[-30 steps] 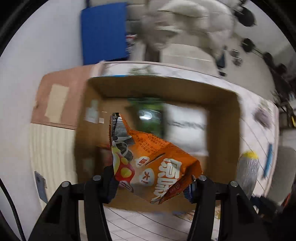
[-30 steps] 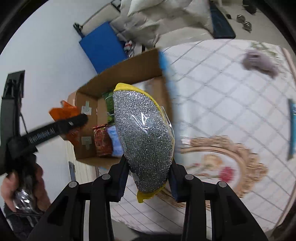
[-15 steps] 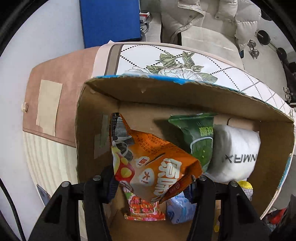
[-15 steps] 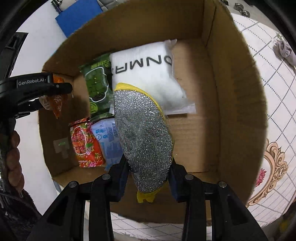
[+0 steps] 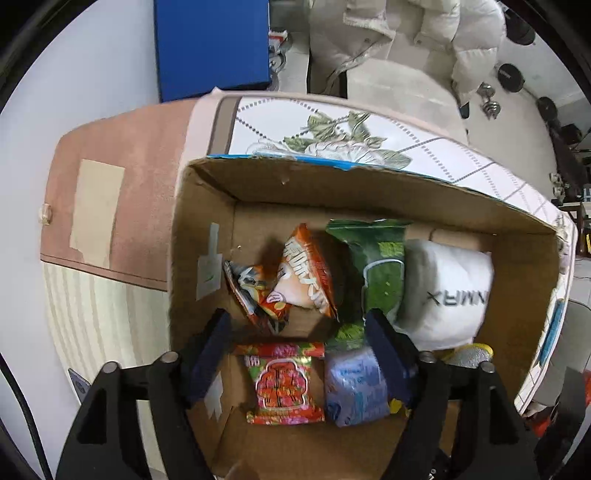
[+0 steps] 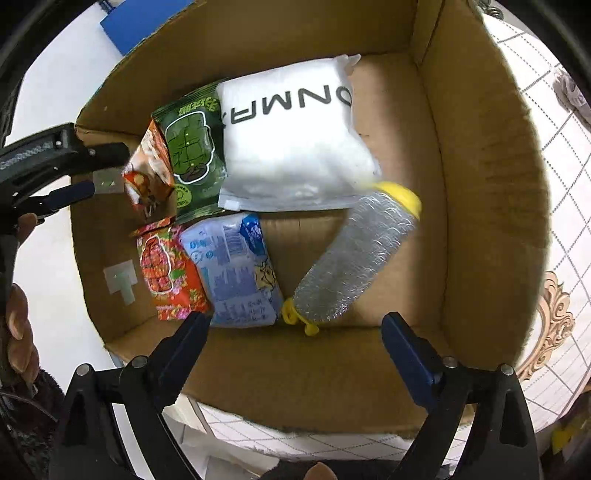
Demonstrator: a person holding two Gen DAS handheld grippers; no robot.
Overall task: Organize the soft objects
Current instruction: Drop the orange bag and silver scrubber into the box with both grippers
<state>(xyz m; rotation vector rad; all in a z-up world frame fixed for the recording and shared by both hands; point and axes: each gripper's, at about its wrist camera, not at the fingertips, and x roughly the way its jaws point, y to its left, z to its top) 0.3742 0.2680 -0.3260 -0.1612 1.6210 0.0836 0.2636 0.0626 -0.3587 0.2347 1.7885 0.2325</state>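
ITEM: orange snack bag point(image 5: 295, 277), crumpled foil/plastic, inside cardboard box point(image 5: 207, 229). Lies just ahead of left gripper point(image 5: 299, 350), beyond the fingertips, leaning on the green pack point(image 5: 380, 273) to its right. Left fingers spread wide, nothing between them. Est. handling: very light, puffy, crinkly, slick film; contents prob. fragile, so pinch gently. Best hold: a crimped end seal or a loose fold, not the belly.

ITEM: silver glitter pouch w/ yellow trim point(image 6: 351, 262), on box floor ahead of right gripper point(image 6: 295, 332), slightly right of centre between the fingers, lying at a slant, yellow tail toward the fingertips. Right fingers spread wide, holding nothing. Est.: soft, light, squashy; glitter film likely slippery. Take across the narrow midsection.

OTHER CONTENTS: white pillow pack point(image 6: 291, 144) at far side, touching the pouch's yellow end; red-green packet point(image 6: 166, 273) and blue-white pack point(image 6: 232, 269) side by side, just ahead of right gripper's left finger; same pair sits between left gripper's fingers in left wrist view.

SURFACE/ROOM: box stands on a table w/ diamond-pattern floral cloth point(image 5: 332, 125). Blue panel point(image 5: 210, 44), pale quilted coat point(image 5: 399, 33), dumbbells point(image 5: 487, 107) on floor beyond.
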